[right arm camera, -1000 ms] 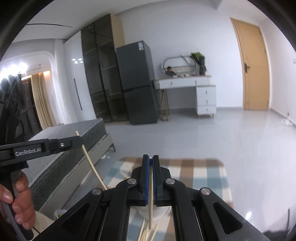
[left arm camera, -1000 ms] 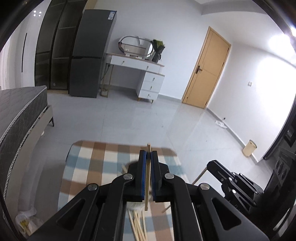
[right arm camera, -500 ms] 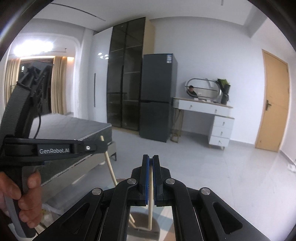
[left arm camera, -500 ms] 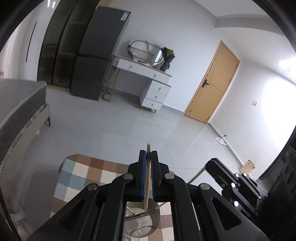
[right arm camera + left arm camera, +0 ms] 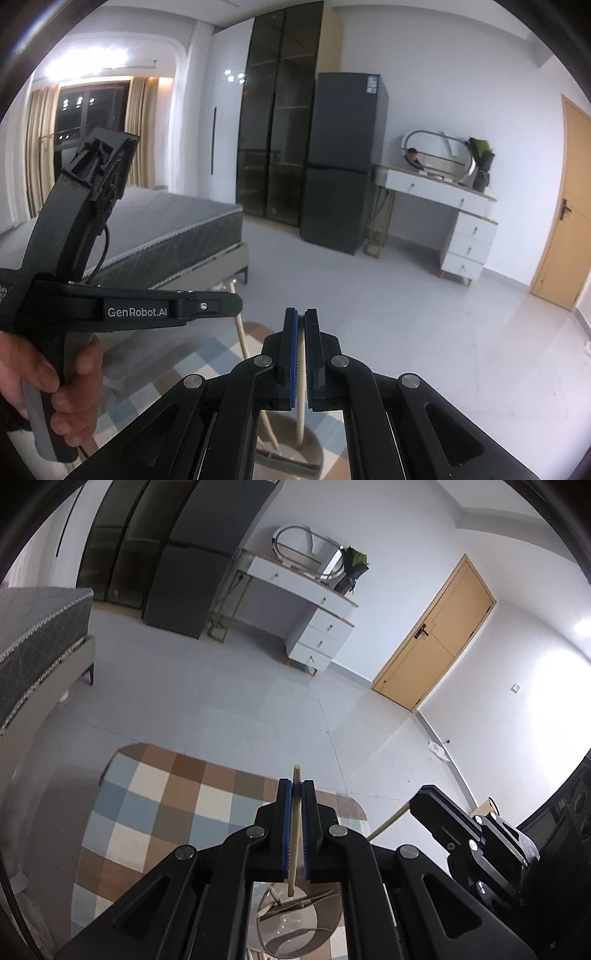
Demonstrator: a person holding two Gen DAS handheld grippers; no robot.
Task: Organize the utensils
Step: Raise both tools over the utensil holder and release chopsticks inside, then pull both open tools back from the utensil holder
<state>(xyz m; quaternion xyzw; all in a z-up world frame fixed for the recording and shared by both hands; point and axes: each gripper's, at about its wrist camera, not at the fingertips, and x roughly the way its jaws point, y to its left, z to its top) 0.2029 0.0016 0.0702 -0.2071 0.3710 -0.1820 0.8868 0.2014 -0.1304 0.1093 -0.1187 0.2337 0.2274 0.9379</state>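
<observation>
My left gripper [image 5: 295, 788] is shut on a pale wooden chopstick [image 5: 293, 842] that hangs almost upright. Its lower end sits at the mouth of a clear glass cup [image 5: 295, 932] holding other utensils. At the right of that view, my right gripper [image 5: 419, 806] grips a second chopstick [image 5: 386, 825] slanting toward the cup. In the right wrist view, the right gripper [image 5: 302, 314] is shut on its chopstick [image 5: 301, 402], whose tip reaches into the cup [image 5: 291, 458]. The left gripper [image 5: 236, 304], held by a hand [image 5: 74, 387], carries its chopstick [image 5: 241, 336] at the left.
The cup stands on a table with a blue, brown and cream checked cloth [image 5: 159, 812]; its far edge is close behind the cup. Beyond lie grey floor, a bed [image 5: 159, 229] at left, a dark fridge [image 5: 343, 158], a white dressing table [image 5: 314, 602] and a wooden door [image 5: 436, 635].
Both grippers have travelled across the table with their chopsticks and sunk slightly. The glass cup has come into view below them, and both views have rolled.
</observation>
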